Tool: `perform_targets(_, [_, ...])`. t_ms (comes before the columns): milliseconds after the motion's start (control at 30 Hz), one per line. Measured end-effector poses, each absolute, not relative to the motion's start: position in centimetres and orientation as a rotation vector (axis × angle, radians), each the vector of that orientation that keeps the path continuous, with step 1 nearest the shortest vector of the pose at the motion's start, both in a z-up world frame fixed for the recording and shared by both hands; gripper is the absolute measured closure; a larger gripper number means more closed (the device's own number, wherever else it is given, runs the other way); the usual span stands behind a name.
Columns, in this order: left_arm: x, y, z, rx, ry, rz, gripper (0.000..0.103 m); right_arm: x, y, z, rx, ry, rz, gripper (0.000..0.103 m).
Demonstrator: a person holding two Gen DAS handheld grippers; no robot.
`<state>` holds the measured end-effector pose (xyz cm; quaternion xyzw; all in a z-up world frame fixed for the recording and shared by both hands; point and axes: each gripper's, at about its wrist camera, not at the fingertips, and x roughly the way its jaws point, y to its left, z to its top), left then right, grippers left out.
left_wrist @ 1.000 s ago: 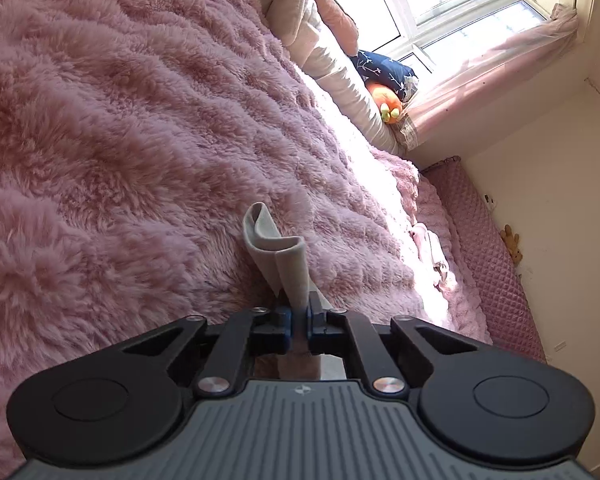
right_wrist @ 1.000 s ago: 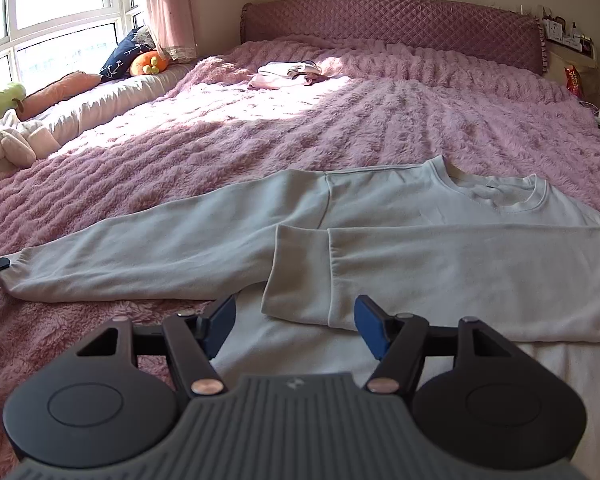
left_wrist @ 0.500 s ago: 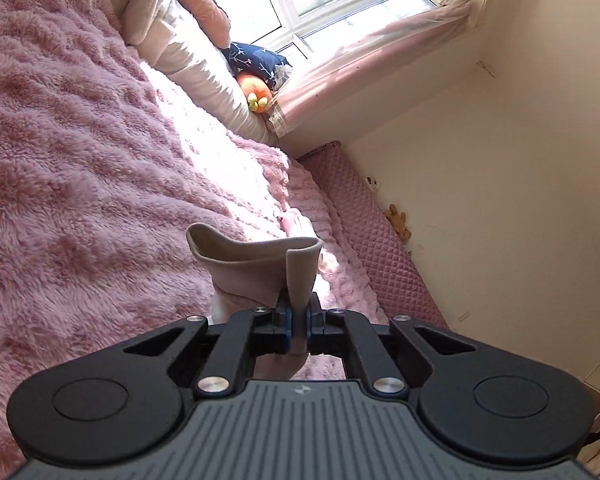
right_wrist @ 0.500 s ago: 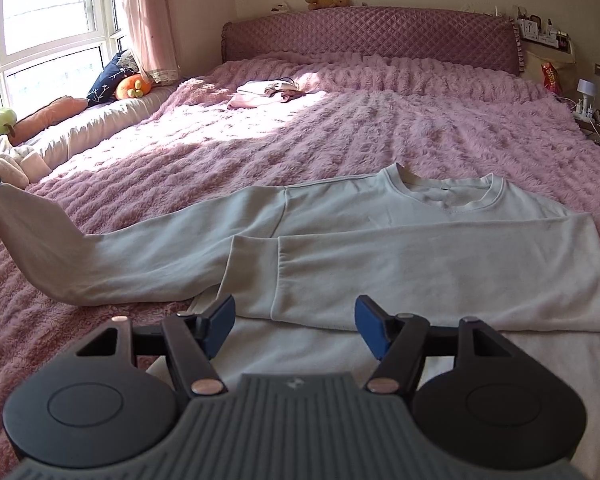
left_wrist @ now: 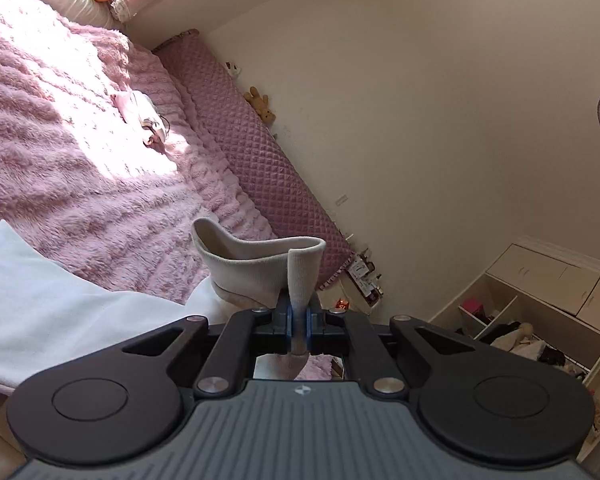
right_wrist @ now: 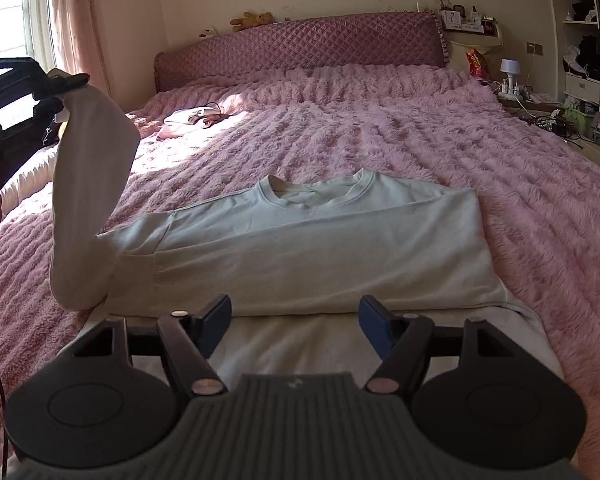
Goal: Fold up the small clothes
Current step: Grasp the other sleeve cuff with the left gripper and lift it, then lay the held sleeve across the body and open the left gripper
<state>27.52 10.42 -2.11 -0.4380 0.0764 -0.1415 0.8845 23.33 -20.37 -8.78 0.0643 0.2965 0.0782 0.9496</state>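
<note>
our left gripper (left_wrist: pixel 297 330) was clamped tight on the ribbed cuff (left_wrist: pixel 260 268) of the pale grey long-sleeved sweatshirt (right_wrist: pixel 300 248). we held that sleeve (right_wrist: pixel 92 200) up in the air. the rest of the sweatshirt lay flat on the fluffy pink blanket (right_wrist: pixel 380 132), its other sleeve folded across it. our right gripper (right_wrist: pixel 295 326) had just been opening wider, nothing between its blue pads (right_wrist: pixel 216 322).

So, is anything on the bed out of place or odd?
Nothing looks damaged or spilled. One sleeve of the sweatshirt stands up off the blanket only because the left gripper holds its cuff. A small pale bundle lies apart near the headboard.
</note>
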Motion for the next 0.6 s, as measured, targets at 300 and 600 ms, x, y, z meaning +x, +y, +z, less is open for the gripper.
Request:
perform_targets(300, [32.6, -3.6, -8.9, -0.772, 0.42, -0.432, 0.097, 22.1, -27.4, -10.5, 0.216, 0.622, 0.076, 0.036])
perform_targets(600, [33.2, -11.5, -14.3, -0.552, 0.62, -0.474, 0.096, 21.2, -32.6, -12.2, 0.266, 0.65, -0.02, 0.036])
